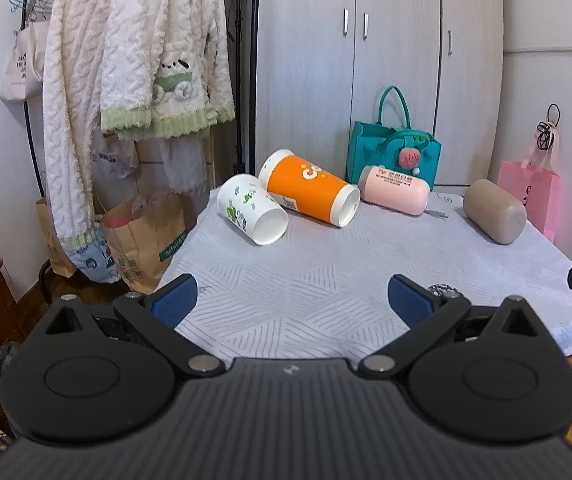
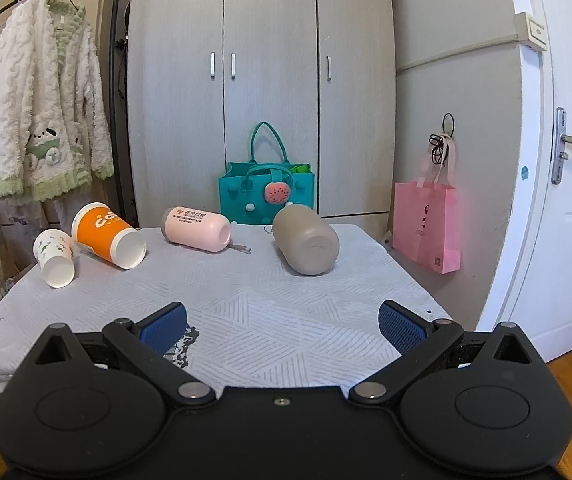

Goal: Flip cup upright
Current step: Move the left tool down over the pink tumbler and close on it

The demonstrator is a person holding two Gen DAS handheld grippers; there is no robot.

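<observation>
Several cups lie on their sides on the table (image 1: 325, 280): a white cup with green print (image 1: 250, 210) (image 2: 54, 258), an orange cup (image 1: 309, 190) (image 2: 108, 238), a pink cup (image 1: 393, 190) (image 2: 196, 229) and a taupe cup (image 1: 493, 212) (image 2: 305, 242). My left gripper (image 1: 291, 300) is open and empty above the table's near edge, well short of the cups. My right gripper (image 2: 282, 328) is open and empty, also near the front edge.
A teal felt bag (image 1: 395, 152) (image 2: 266, 196) stands behind the cups at the wardrobe. A pink bag (image 2: 425, 228) hangs at the right. Robes on a rack (image 1: 126, 80) and paper bags (image 1: 146, 240) are at the left of the table.
</observation>
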